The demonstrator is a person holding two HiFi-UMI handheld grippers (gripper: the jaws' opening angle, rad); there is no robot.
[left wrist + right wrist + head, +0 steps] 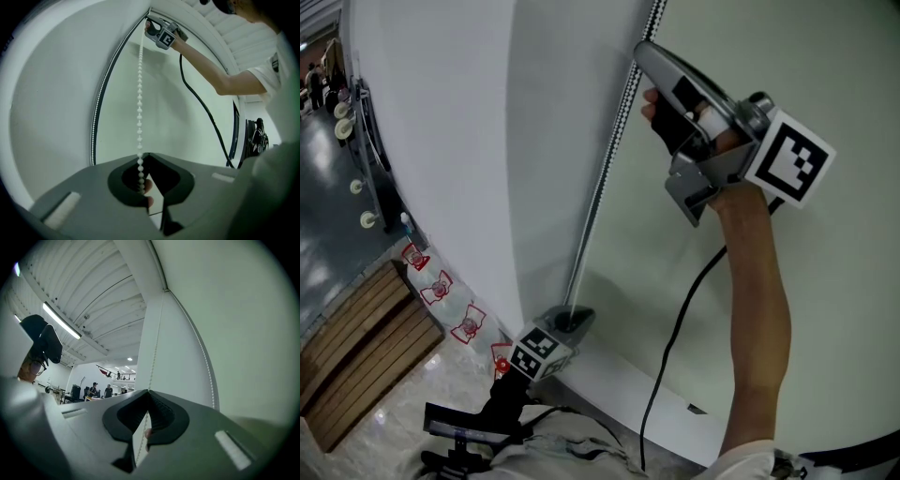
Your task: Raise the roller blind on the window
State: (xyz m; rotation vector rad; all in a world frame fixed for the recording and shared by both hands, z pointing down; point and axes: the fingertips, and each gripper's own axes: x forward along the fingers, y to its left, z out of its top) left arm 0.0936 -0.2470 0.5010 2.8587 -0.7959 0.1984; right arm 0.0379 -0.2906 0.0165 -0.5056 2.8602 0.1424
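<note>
The white roller blind (478,141) hangs at the left, and its bead chain (606,173) runs down its right edge. High up, my right gripper (639,49) is shut on the chain. In the right gripper view the chain (157,333) comes down the blind (178,357) into the closed tips of the right gripper (149,391). Low down near the sill, my left gripper (570,319) is shut on the same chain. In the left gripper view the white beads (139,93) rise taut from the left gripper (145,155) toward the right gripper (161,35).
A pale green wall (834,309) fills the right side, with a white sill (619,384) below. A black cable (675,337) hangs from the right gripper. Wooden slats (356,356) and red-labelled bottles (441,286) lie at lower left. People (96,390) stand far off.
</note>
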